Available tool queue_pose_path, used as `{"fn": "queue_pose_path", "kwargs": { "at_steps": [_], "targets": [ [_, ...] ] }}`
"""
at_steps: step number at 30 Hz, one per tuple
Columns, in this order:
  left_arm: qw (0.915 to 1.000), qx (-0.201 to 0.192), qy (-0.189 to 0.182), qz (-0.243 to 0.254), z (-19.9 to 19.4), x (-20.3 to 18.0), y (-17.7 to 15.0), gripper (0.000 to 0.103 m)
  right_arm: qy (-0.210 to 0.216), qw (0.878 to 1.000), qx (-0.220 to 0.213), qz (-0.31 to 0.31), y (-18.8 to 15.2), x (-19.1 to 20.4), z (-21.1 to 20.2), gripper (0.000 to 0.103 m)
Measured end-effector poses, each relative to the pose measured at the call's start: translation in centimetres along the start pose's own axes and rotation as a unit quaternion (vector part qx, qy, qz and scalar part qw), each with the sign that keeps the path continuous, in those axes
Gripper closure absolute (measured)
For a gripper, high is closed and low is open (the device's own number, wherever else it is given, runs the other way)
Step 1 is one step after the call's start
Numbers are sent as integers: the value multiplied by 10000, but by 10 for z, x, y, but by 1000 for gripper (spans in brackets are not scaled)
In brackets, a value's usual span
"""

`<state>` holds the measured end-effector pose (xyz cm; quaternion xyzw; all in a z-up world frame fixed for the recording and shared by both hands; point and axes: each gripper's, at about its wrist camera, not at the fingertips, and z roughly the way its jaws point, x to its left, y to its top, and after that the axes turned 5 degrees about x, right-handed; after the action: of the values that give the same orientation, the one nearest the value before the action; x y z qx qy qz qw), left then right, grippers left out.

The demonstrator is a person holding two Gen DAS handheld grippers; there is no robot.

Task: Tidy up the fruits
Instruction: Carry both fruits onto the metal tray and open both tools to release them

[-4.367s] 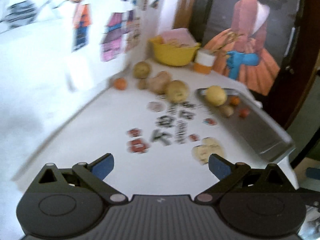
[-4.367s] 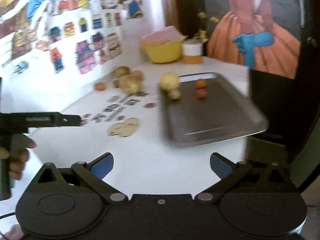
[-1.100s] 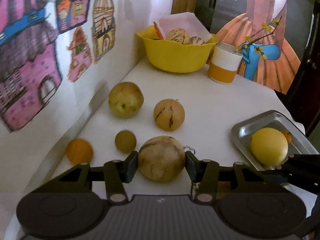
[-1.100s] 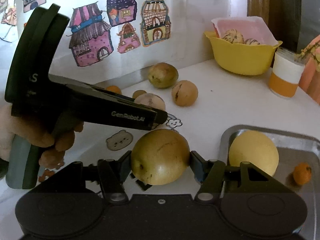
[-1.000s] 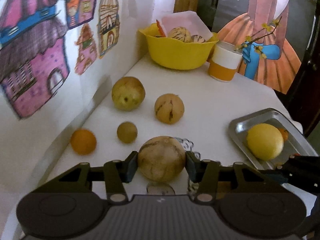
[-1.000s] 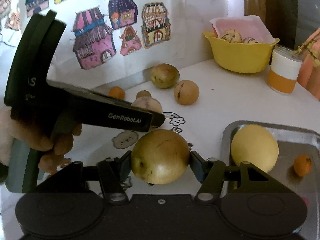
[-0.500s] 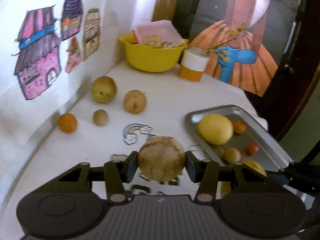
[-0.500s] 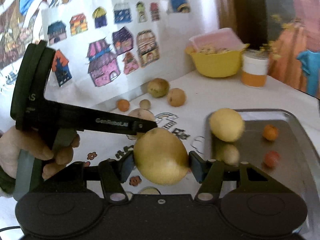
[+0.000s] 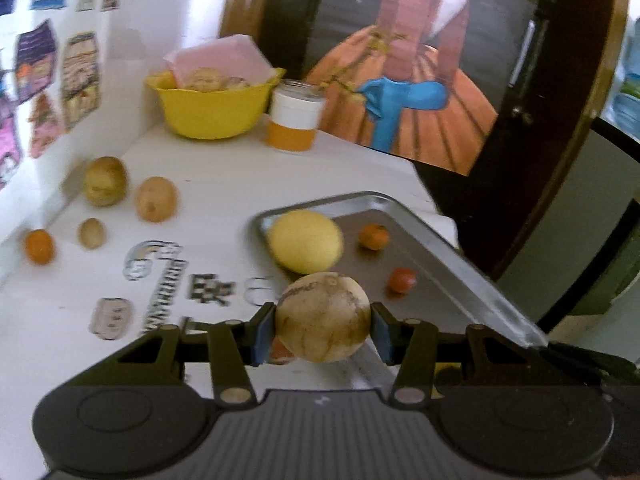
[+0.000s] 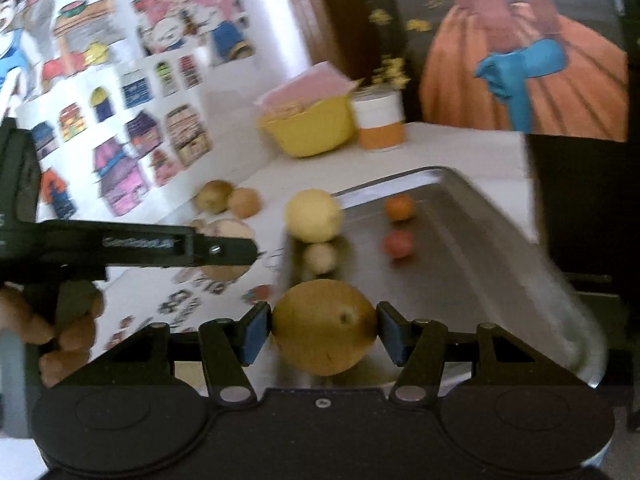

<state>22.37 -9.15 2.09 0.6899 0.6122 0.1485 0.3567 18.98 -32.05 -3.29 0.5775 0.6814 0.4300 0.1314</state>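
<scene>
Jaws both clenched: left gripper (image 9: 323, 334) grasping mottled tan round fruit (image 9: 323, 317), right gripper (image 10: 324, 334) grasping olive-yellow round fruit (image 10: 325, 326); both centre frame, apparently for deposit in grey metal tray (image 10: 476, 248).

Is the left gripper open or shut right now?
Shut on a fruit. In the left wrist view the left gripper has both blue pads pressed against the mottled tan fruit, held above the tray's near edge.

place: home | cues: children's drawings (image 10: 120, 120) on wall; yellow bowl (image 9: 212, 108); dress painting (image 9: 416, 92)

Both fruits (image 9: 323, 317) (image 10: 324, 326) — now over tray (image 9: 460, 264)
</scene>
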Motion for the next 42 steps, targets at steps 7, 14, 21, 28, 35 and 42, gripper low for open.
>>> {"fn": "queue_pose_path", "kwargs": {
  "at_steps": [7,14,21,28,35,42],
  "targets": [
    [9995,200,-211,111,21,-29,-8,49,-92,9994,-190,261,1,-29,0,44],
    [9994,291,-170,65,31,-32,-11,49,-92,9980,-336,520,8,-42,11,44],
    [9994,249,-3,249,33,-32,-14,48,-164,9975,-405,562,16,-45,21,43],
    [9987,199,66,466,33,-38,-17,48,-178,9971,-543,498,19,-44,14,31],
    [9988,76,-86,467,20,-39,-20,32,-255,9960,-717,465,18,-40,-7,16],
    [9993,-218,-115,284,-11,-32,-25,12,-347,9940,-1005,238,16,-25,-42,1]
  ]
}}
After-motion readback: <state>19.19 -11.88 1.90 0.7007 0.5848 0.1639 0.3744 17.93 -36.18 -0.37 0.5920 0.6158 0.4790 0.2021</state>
